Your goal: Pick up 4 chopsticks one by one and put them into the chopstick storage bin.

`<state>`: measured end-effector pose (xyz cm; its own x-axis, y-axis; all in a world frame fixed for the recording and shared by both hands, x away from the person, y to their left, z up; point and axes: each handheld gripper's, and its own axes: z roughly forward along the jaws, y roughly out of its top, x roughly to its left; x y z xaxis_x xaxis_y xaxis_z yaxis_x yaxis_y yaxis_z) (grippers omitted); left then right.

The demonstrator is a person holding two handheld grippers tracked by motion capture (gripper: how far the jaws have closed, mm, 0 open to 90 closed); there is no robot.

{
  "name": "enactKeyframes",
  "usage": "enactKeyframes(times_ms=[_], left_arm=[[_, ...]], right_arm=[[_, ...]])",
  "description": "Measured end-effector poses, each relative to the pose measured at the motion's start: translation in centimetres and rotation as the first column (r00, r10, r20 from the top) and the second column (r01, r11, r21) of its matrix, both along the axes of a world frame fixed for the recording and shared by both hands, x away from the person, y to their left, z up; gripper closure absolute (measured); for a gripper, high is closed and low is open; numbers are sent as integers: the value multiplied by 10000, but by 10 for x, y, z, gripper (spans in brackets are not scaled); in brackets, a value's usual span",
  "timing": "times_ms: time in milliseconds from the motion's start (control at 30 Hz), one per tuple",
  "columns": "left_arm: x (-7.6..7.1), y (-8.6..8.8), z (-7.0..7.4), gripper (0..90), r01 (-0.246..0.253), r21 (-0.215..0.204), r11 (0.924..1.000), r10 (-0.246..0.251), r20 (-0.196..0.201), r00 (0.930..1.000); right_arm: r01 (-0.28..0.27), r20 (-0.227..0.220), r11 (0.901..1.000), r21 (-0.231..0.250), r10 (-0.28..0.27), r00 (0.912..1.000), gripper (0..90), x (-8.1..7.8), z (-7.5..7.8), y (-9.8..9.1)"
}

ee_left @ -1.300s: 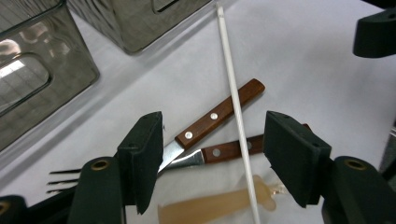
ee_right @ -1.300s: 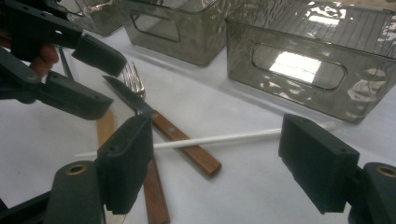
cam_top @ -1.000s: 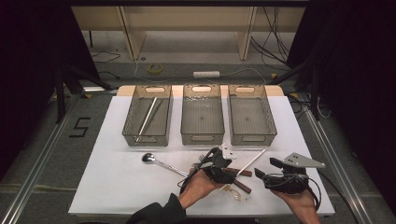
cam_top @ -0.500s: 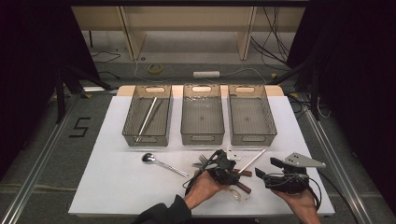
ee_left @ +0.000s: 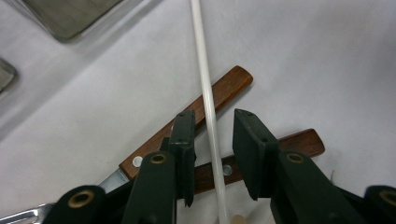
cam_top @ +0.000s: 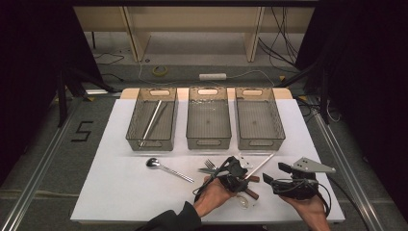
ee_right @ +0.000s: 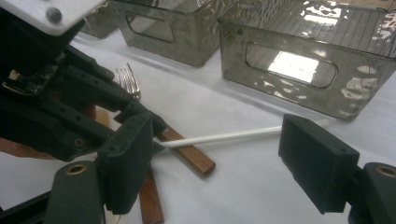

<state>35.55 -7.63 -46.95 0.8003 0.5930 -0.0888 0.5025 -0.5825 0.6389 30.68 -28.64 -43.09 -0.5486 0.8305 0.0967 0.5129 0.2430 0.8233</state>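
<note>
I see the thin, smooth white plastic stick (ee_left: 205, 93) lying across two brown wooden knife handles (ee_left: 219, 93) on the white table (cam_top: 120, 187). My left gripper (ee_left: 212, 140) straddles it, jaws just closing in, pads not yet pressing. My right gripper (ee_right: 219, 158) hangs wide open just beside it.

White stick (ee_left: 206, 88), brown wood knife handles (ee_left: 219, 93) w/ silver rivets, black grippers: left gripper (cam_top: 239, 169), right gripper (cam_top: 270, 180). Smoky grey see-through bins (cam_top: 260, 143) are seen on white table (cam_top: 120, 187). Silver spoon (cam_top: 166, 167) & fork (ee_right: 127, 79). Yellow tape roll (cam_top: 160, 70) on grey floor.
</note>
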Motion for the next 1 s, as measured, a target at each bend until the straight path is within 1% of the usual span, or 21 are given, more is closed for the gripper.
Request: enactKeyframes(times_ms=[33, 100, 200, 333, 367, 533, 800, 867, 900, 1000], left_arm=[[1, 0, -2, 726, -55, -54, 10000, 55, -71, 10000], [1, -1, -4, 735, -61, 20, 10000, 61, -91, 9999], [1, -3, -5, 779, -6, 141, 9999, 8, -92, 10000], [3, -6, -6, 813, 19, 236, 9997, -15, -135, 9999], [3, -6, -7, 818, -5, 189, 9998, 9, -197, 9998], [4, -7, -7, 839, -8, 223, 9998, 14, -294, 9996], [5, -3, -6, 851, -10, 28, 10000, 11, -399, 9992], [5, -1, -5, 851, -7, -119, 9999, 3, -317, 9995], [5, -1, -5, 852, -7, -119, 9999, 3, -317, 9995], [7, 4, 0, 853, -36, -362, 9993, 24, -311, 9995]], right_arm=[[-7, 10, 10000, -5, 7, 10000, 273, 0, 0, 0], [-2, 6, 10000, 7, 2, 10000, 273, 0, 0, 0], [5, -25, 10000, -5, -5, 10000, 274, 0, 0, 0], [-17, 5, 10000, -1, 17, 10000, 274, 0, 0, 0], [-21, 9, 10000, -1, 21, 10000, 274, 0, 0, 0], [-22, 6, 10000, -3, 22, 10000, 274, 0, 0, 0], [3, -2, 10000, 4, -3, 10000, 274, 0, 0, -1], [4, 9, 10000, 17, -4, 10000, 274, 0, 0, -1], [4, 9, 10000, 17, -4, 10000, 274, 0, 0, -1], [17, 18, 10000, 20, -17, 10000, 274, 0, 1, -2]])
